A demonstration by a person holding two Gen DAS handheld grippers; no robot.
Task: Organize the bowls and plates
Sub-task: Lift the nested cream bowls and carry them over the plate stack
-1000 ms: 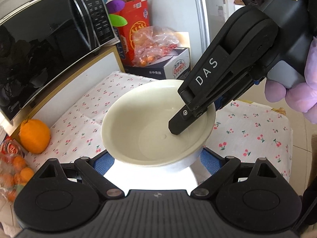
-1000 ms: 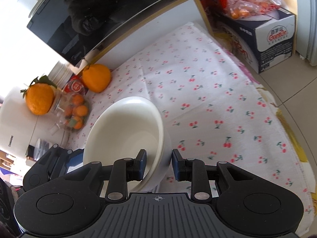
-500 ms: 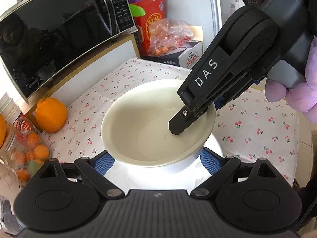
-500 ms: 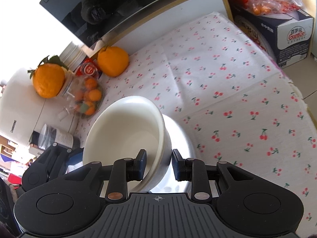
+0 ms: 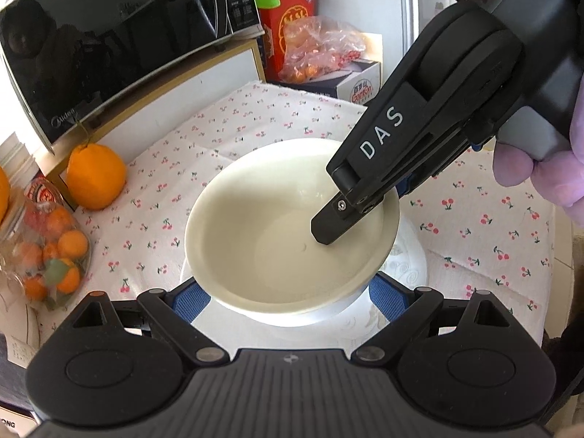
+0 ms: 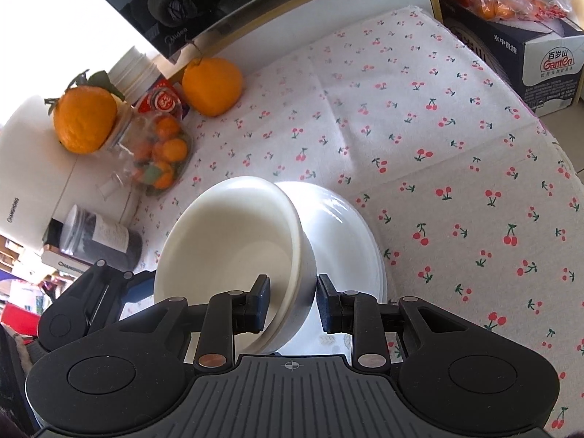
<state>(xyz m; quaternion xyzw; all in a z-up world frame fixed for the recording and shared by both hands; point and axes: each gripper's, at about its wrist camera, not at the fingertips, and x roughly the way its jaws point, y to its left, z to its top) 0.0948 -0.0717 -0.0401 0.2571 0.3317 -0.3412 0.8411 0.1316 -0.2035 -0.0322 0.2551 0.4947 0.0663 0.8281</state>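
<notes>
A white bowl [image 5: 270, 241] sits above a white plate [image 5: 405, 270] on the cherry-print cloth. In the right wrist view the bowl [image 6: 226, 241] tilts over the plate [image 6: 339, 226]. My right gripper [image 6: 292, 301] is shut on the bowl's rim, one finger inside and one outside; it shows in the left wrist view [image 5: 328, 230] reaching into the bowl. My left gripper [image 5: 288, 297] is open wide, its blue pads [image 5: 189, 301] on either side of the bowl's near wall, not clearly touching it.
A microwave [image 5: 109, 43] stands at the left on a white shelf. An orange [image 5: 95, 177] and a jar of small oranges [image 5: 43, 252] sit at the left. A carton [image 6: 518, 54] with bagged fruit stands at the far end. A dark jar [image 6: 98, 237] lies left.
Both grippers and the bowl have drawn back toward the near left of the cloth. The plate now shows under the bowl. The grip has not changed.
</notes>
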